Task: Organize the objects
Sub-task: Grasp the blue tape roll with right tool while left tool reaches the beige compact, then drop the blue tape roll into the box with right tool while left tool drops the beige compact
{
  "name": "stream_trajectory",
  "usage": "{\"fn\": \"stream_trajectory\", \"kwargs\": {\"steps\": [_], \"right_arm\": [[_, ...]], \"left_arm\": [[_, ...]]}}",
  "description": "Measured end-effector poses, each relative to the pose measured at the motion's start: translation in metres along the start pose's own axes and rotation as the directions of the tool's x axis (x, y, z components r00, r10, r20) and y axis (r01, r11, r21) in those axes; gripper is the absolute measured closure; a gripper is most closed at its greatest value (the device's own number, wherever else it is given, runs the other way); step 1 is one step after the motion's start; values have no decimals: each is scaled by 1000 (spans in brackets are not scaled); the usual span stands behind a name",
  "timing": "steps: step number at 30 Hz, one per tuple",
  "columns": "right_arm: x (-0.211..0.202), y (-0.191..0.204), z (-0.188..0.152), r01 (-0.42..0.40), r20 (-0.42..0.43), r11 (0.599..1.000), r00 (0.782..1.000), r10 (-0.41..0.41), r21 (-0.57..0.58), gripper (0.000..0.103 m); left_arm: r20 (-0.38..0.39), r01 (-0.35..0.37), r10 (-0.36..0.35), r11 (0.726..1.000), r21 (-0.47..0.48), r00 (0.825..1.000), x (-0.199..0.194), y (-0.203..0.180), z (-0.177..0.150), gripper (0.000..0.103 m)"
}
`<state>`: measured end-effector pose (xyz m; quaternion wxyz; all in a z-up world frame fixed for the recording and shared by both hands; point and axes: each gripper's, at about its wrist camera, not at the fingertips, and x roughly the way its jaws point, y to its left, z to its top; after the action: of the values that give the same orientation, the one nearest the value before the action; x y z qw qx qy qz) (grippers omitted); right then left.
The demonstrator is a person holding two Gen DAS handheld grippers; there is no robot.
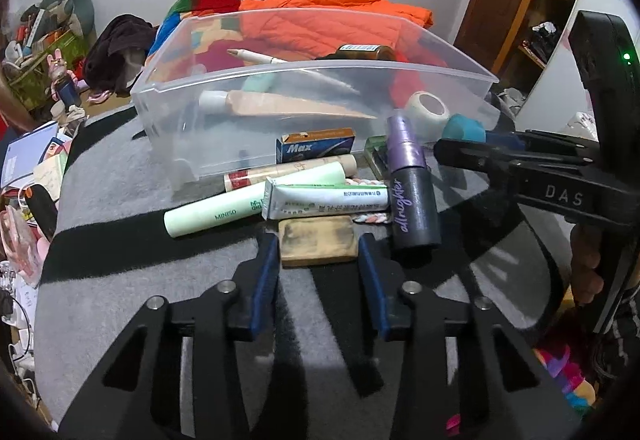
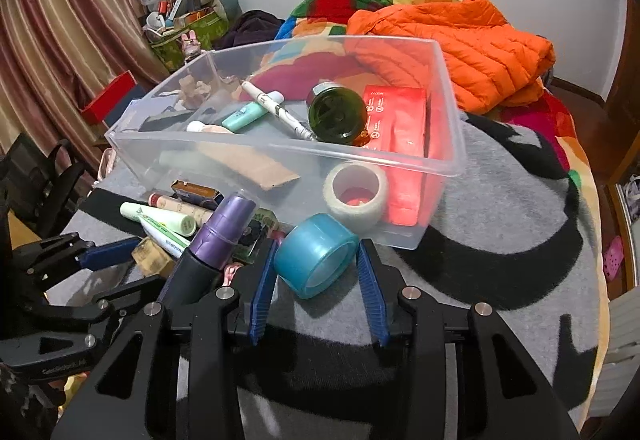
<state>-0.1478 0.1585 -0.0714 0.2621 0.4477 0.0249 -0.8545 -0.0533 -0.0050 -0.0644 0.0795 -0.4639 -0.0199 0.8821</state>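
Left gripper (image 1: pixel 319 254): fingers flank sponge (image 1: pixel 318 240), near on bed blanket, barely touching; soft, light, squashy, best pinched across its sides. Right gripper (image 2: pixel 317 264): fingers astride blue tape (image 2: pixel 316 260), unpressed; stiff, slick, rollable. Farther, bin (image 2: pixel 448 144).

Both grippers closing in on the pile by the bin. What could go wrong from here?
1. The left gripper straddles the tan sponge, which sits under the white tube; lifting it may drag the tube and the green tube.
2. The blue tape lies tilted between the right gripper's pads; a roll may squirt out when squeezed.
3. The purple bottle leans against the right gripper and could be knocked when it lifts.
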Motion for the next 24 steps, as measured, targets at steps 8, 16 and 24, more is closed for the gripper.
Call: {"fn": "stream_trajectory", "kwargs": {"steps": [8, 16, 24], "right_arm": [[-18, -4, -6, 2, 27, 1000, 1000, -3, 22, 66], [-40, -8, 1, 1, 84, 999, 996, -5, 41, 66], [-56, -7, 19, 10, 151, 999, 988, -15, 32, 66]], "left_arm": [[16, 28, -27, 998, -53, 1000, -17, 11, -9, 63], [98, 14, -7, 997, -71, 995, -47, 16, 0, 64], [191, 10, 4, 997, -73, 982, -69, 21, 28, 64]]}}
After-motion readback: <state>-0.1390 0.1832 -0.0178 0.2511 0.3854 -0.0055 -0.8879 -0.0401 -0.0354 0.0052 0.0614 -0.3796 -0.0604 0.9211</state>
